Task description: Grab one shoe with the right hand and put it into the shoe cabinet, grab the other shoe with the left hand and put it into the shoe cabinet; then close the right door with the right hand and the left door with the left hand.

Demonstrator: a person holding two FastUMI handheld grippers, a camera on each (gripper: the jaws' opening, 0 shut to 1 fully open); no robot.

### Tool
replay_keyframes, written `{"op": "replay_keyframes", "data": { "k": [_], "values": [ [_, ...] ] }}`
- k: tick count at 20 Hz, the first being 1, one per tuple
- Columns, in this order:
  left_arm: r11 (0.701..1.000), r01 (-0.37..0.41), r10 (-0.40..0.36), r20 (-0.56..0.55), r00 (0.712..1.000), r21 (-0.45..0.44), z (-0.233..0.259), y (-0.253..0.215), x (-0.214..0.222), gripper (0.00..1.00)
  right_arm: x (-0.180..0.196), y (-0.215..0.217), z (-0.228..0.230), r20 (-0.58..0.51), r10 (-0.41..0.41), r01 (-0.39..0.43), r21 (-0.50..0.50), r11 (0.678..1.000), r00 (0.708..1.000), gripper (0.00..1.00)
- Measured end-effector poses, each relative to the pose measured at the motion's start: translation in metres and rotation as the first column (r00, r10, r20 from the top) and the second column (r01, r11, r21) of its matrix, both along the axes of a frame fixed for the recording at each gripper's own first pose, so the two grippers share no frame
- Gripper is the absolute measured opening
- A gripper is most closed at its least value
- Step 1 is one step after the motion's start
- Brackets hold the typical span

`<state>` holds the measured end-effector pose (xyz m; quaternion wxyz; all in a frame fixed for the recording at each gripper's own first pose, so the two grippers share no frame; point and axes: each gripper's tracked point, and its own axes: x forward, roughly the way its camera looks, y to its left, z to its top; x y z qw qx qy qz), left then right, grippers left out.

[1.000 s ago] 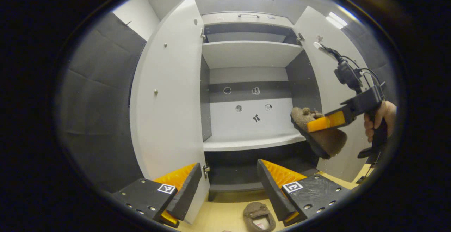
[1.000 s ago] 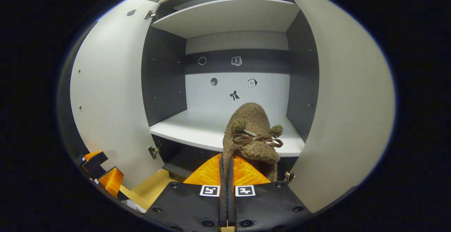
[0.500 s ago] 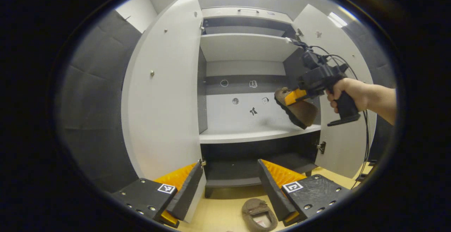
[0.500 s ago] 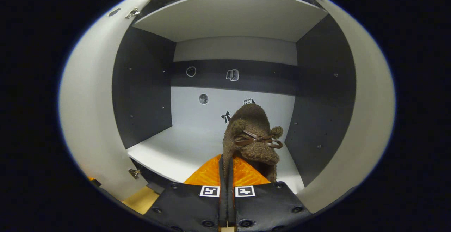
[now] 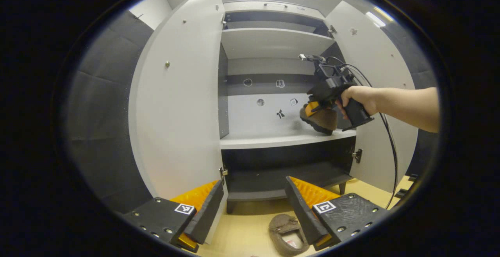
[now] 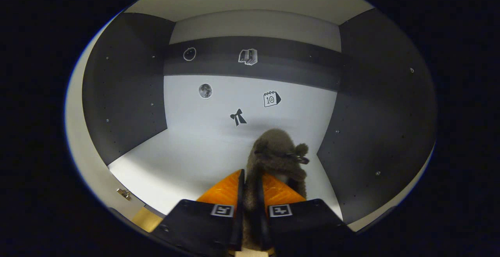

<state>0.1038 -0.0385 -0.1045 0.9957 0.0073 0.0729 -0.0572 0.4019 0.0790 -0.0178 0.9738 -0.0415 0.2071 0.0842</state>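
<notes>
Brown fuzzy shoe (image 6: pixel 278 156) over white shelf's (image 6: pixel 187 159) right edge

Right tool reaches forward on an outstretched arm; left tool hangs low with fingers spread.

In the left gripper view, a hand (image 5: pixel 357 97) grips the right tool (image 5: pixel 312 109) by its handle, bare forearm (image 5: pixel 406 102) stretched level from the right. In the right gripper view, that tool (image 6: pixel 250 188) has its fingers (image 6: pixel 223 188) drawn close, pinching a shoe (image 6: pixel 278 159). The left tool (image 5: pixel 254 204) holds its fingers (image 5: pixel 205 210) wide apart, gripping nothing.

Black gripper (image 5: pixel 312 106) body, trailing black cables (image 5: pixel 384 124), bare forearm (image 5: pixel 406 102).
</notes>
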Motion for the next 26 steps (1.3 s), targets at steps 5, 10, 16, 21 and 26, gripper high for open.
{"op": "replay_keyframes", "data": {
  "k": [5, 10, 16, 21, 26],
  "values": [
    [1.0, 0.011, -0.012, -0.042, 0.999, -0.028, -0.014, -0.004, 0.005, 0.94, -0.025, -0.008, 0.044, 0.155, 0.032, -0.034, 0.013, 0.999, 0.987, 1.0],
    [0.996, 0.056, -0.063, -0.115, 0.991, -0.063, -0.039, -0.018, 0.009, 0.94, -0.087, -0.033, 0.085, 0.337, -0.001, -0.025, 0.073, 0.997, 0.941, 0.98],
    [0.992, 0.106, -0.123, -0.297, 0.947, -0.073, -0.109, -0.034, -0.003, 0.94, -0.172, -0.051, 0.107, 0.458, 0.031, -0.047, 0.022, 0.999, 0.889, 0.98],
    [0.99, 0.123, -0.142, -0.466, 0.873, -0.071, -0.179, -0.048, -0.021, 0.94, -0.215, -0.059, 0.076, 0.436, 0.041, -0.067, 0.046, 0.997, 0.899, 0.98],
    [0.993, 0.115, -0.103, -0.557, 0.824, -0.014, -0.194, -0.045, -0.02, 0.94, -0.248, -0.061, 0.031, 0.357, 0.037, -0.066, 0.07, 0.995, 0.933, 0.98]
  ]
}}
